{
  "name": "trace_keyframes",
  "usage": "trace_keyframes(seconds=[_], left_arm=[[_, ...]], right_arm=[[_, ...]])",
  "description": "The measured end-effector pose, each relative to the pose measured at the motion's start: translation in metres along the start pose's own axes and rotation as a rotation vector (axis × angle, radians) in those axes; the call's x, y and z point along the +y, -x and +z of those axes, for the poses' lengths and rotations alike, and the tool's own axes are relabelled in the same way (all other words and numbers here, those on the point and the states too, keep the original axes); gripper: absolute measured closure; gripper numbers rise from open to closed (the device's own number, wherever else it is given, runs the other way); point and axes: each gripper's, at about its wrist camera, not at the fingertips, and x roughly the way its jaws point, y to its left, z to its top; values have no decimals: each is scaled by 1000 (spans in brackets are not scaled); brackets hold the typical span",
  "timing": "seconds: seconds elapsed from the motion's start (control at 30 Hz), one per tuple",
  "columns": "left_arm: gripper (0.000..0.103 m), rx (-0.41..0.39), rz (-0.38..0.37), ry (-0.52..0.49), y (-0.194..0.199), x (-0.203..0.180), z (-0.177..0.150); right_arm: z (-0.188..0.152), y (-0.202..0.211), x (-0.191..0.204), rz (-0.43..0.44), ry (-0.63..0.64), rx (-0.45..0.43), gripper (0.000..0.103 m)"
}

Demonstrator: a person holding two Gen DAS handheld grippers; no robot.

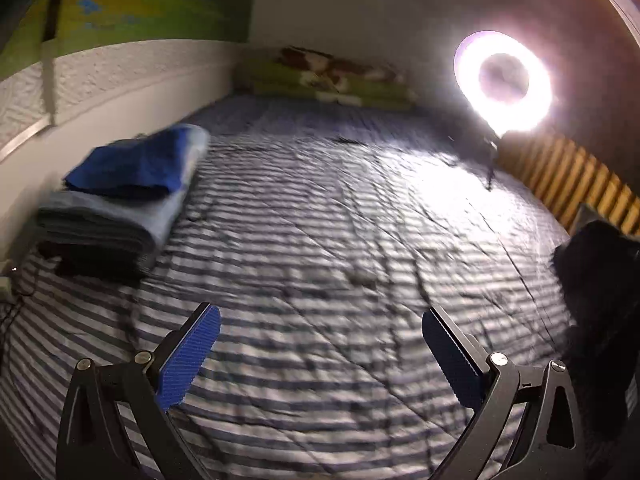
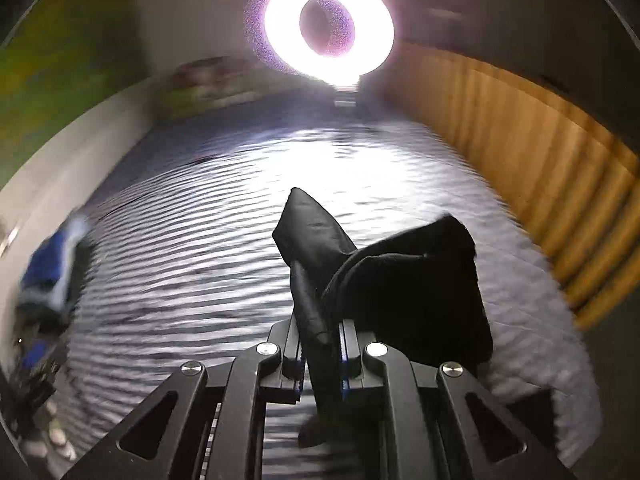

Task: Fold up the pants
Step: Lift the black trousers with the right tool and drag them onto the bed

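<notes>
Black pants (image 2: 400, 280) pinched in right gripper (image 2: 320, 354), lifted over striped bed (image 2: 180, 260) for spreading; left gripper (image 1: 320, 356) spread, empty (ready for another edge), right of folded stack (image 1: 120, 200).

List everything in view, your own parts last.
pants: one, black, bunched, pinched in the right gripper above the bed
folded stack: one pile, blue and grey, left by the wall
bed cover: one, striped blue and white, across the bed
pillow: one, green and brown, far end
ring light: one, lit white, far right
slatted panel: one, wooden, right side
left gripper: open, empty
right gripper: shut on the pants
</notes>
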Motion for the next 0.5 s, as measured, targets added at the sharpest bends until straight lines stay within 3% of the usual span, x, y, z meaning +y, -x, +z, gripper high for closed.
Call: trace_keyframes(seconds=[0.2,0.3,0.4,0.5], left_arm=[[1,-11,134,153,-3,83,19],[1,0,160,209,-3,114,21],[1,14,155,224,-6,128,20],[1,60,114,188,-14,121,13]], right_arm=[[-32,-36,166,312,147,72,90],[-69,-67,225,395,235,267,79],[-101,-68,237,429,284,310,77],[-107,-51,196,444,242,281,63]])
